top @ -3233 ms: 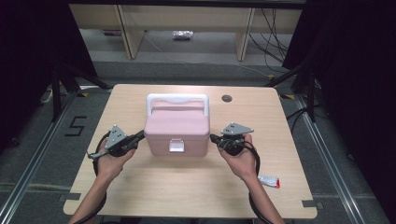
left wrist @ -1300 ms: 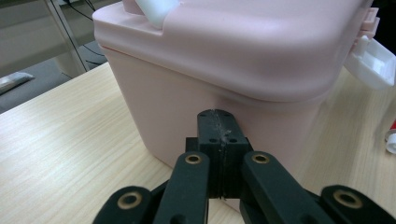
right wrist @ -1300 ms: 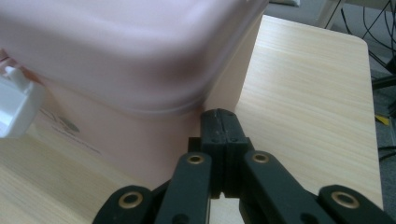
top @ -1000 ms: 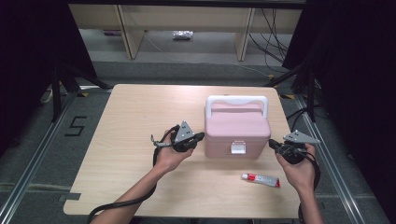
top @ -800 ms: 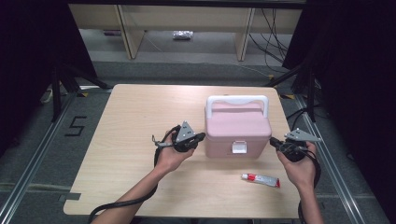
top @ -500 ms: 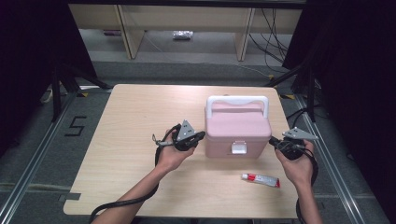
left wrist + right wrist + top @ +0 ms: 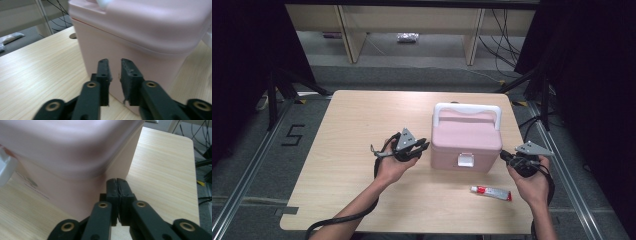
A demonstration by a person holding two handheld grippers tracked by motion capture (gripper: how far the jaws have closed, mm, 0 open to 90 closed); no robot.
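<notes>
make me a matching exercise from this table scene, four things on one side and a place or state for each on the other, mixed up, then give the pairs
Things:
1. pink box
2. tube
3. left gripper
4. right gripper

Places or states:
A. jaws pressed together, tips at the box's side
B. lying flat on the table, in front of the box
C. standing on the table between the two grippers, white handle on top
D. jaws a little apart with nothing between them, just opened

Pairs: 1-C, 2-B, 3-D, 4-A

Pink box [image 7: 467,142], white handle [image 7: 467,109], white latch [image 7: 465,160]; red-white tube [image 7: 490,192]; light wood-grain table [image 7: 362,120]; black tongs [image 7: 115,75].
</notes>
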